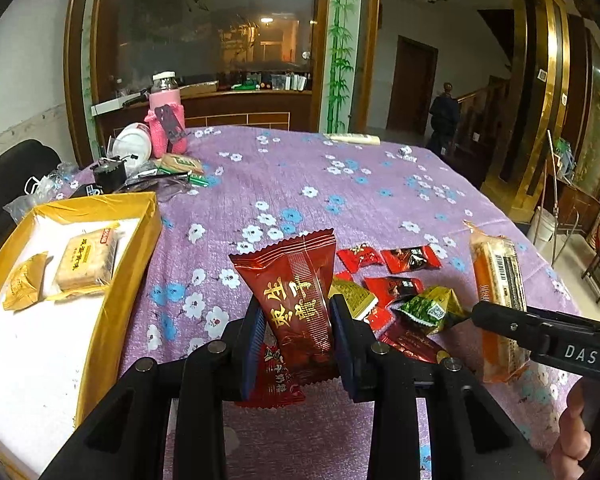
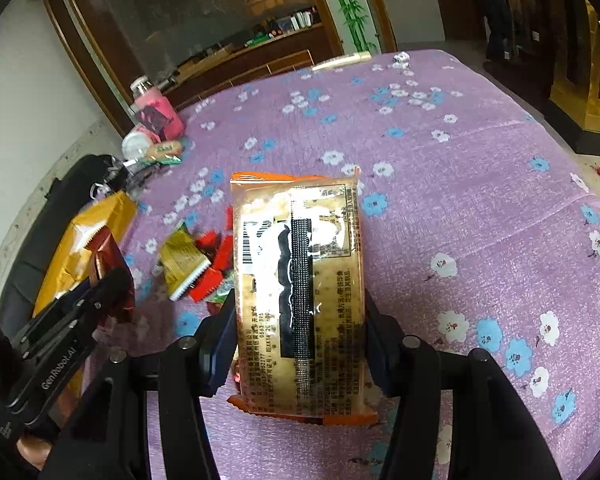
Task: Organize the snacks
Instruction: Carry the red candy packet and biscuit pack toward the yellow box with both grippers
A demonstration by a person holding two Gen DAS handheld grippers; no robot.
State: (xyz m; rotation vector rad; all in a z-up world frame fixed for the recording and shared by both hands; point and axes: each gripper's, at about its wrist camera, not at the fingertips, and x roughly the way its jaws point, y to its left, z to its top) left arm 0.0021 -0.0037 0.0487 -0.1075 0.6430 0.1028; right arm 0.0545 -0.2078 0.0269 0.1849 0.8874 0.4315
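Left gripper [image 1: 296, 322] clenched on a dark red snack packet [image 1: 296, 292], held upright above the purple flowered surface [image 1: 340, 184], just right of the yellow box [image 1: 140, 240] with two wrapped pastries inside. Right gripper [image 2: 300, 332] clamped on both long edges of an orange cracker pack [image 2: 300, 280], lifted off the cloth. Small red, gold and green candies [image 1: 400, 288] scattered between the two.

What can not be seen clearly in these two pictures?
- Dark red packet, left wrist view: its lower part is hidden behind the left gripper.
- Yellow box: cut off by the picture's left edge.
- Orange cracker pack, right wrist view: glare covers its label.
- Small candies: partly hidden behind that pack.
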